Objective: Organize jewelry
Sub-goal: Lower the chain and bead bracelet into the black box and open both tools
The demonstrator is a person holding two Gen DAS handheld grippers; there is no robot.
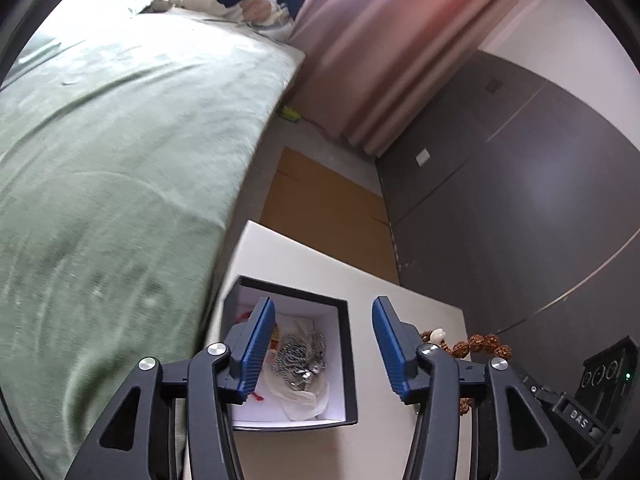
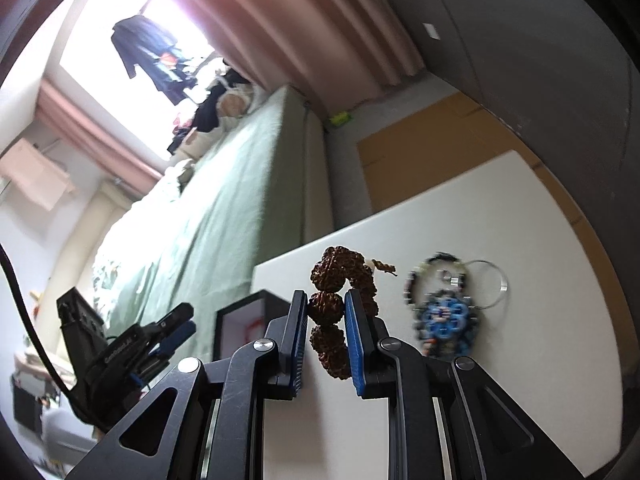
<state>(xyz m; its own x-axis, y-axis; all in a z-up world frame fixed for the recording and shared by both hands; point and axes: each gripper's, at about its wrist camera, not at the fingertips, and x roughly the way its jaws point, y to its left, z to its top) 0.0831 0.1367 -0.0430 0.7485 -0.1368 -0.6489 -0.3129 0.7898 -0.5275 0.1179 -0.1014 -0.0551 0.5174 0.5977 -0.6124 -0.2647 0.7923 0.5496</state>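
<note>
**Bead bracelet clamped on the right, left jaws apart over the box**

The left gripper (image 1: 324,344) is tilted downward over the black box (image 1: 348,364) at the near-left part of the white table (image 1: 320,264); its jaws are held apart with nothing between them. A silver chain (image 1: 302,356) is seen lying in the box's white interior on pale wrapping. The right gripper (image 2: 326,336) is likewise pitched downward above the table, and its jaws are clamped on one bead of a brown bead bracelet (image 2: 332,304), the rest of the strand being draped above and below the pads. A blue beaded ornament (image 2: 444,320) and a thin metal ring (image 2: 500,284) are left on the table just beside it. A green-covered bed (image 1: 120,140) is seen alongside the table.
</note>
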